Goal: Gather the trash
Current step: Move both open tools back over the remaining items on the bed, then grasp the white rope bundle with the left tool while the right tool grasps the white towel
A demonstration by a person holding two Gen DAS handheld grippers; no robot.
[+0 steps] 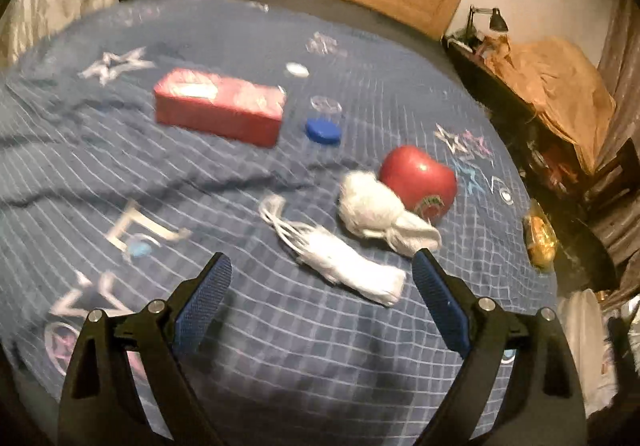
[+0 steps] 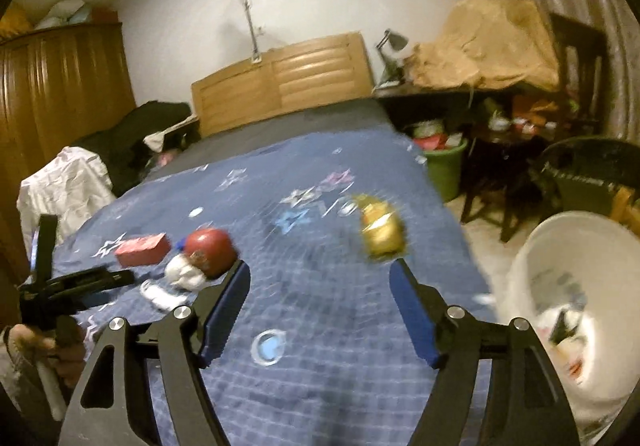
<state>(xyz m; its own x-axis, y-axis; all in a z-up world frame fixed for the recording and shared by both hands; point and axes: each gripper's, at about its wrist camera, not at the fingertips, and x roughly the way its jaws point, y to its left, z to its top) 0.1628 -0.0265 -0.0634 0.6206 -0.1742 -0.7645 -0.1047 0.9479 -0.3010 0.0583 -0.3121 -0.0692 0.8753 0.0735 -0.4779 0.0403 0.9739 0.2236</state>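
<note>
Several bits of likely trash still lie on the blue bedspread [image 1: 248,346], so by my reading the job is partly done at most. Going left to right in the left wrist view: a red box [image 1: 219,111] far left, a blue cap [image 1: 323,131] beside it, a flat white wrapper [image 1: 344,266] just ahead of the left gripper [image 1: 322,278], a crumpled white wad [image 1: 370,206] touching a red apple [image 1: 420,182] (probably not trash), and a yellow packet [image 1: 541,238] at the right edge of the bed. The left gripper stands wide and empty above the wrapper. The right gripper [image 2: 320,278] is also spread wide and holds nothing, the packet [image 2: 380,230] just beyond it. A white bin [image 2: 568,310] on the floor to the right already holds some scraps, so some collecting seems done.
</note>
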